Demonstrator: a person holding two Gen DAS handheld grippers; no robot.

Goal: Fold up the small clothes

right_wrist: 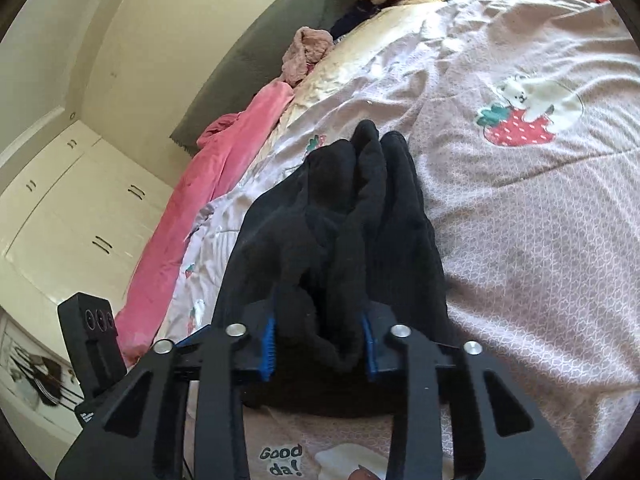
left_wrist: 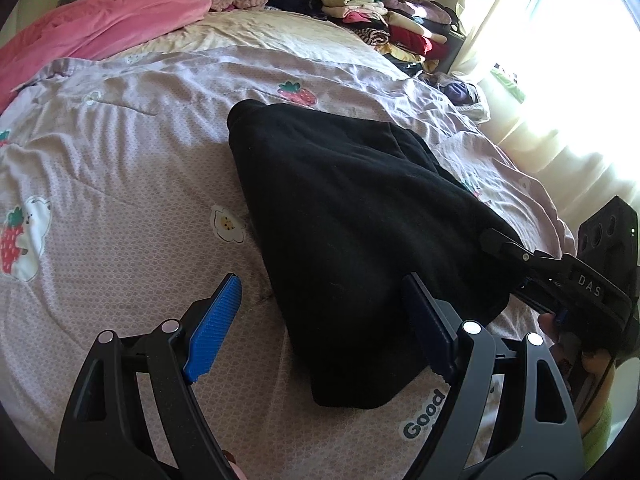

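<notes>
A black garment [left_wrist: 352, 208] lies stretched out on the lilac strawberry-print bedspread [left_wrist: 120, 168]. My left gripper [left_wrist: 324, 328] hangs open just over its near end. The left blue pad is over bare bedspread, and the right pad sits at the cloth's near edge. My right gripper [left_wrist: 494, 240] comes in from the right and pinches the garment's right corner. In the right wrist view the right gripper [right_wrist: 320, 344] is shut on a bunched fold of the black garment [right_wrist: 360, 216], which fills the gap between the blue pads [right_wrist: 269, 346].
A pink blanket [left_wrist: 100, 20] lies along the far left of the bed. Stacked folded clothes [left_wrist: 380, 12] sit at the far corner by a bright curtained window [left_wrist: 560, 80]. A grey headboard [right_wrist: 260, 52] and a white wardrobe [right_wrist: 80, 200] stand beyond the bed.
</notes>
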